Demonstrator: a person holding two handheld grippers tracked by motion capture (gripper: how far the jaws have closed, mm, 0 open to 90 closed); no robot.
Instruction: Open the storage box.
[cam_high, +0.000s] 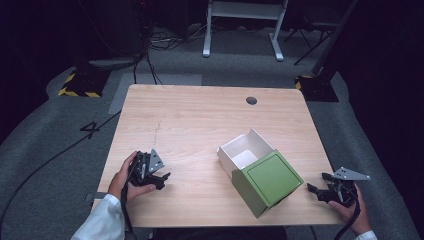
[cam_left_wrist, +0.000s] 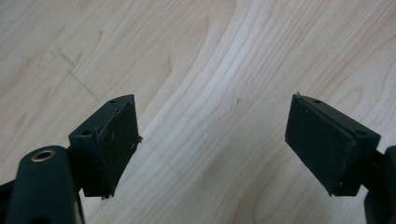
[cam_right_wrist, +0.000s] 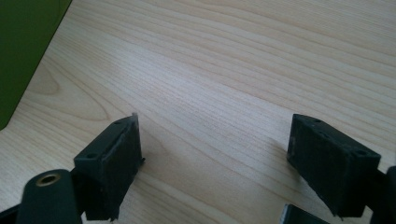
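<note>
A box lies on the wooden table, right of centre: a green lid half slid off a white inner tray, whose open end faces the far side. My left gripper rests near the table's front left, held by a hand in a white sleeve, well left of the box. Its jaws stand wide apart over bare wood, the left gripper open with nothing between the pads. My right gripper sits at the front right edge, just right of the box, also open and empty. The green lid's side fills the upper left corner of the right gripper view.
A round cable hole sits near the table's far edge. A faint pencil line marks the wood left of centre. Grey carpet, cables and a white desk frame lie beyond the table.
</note>
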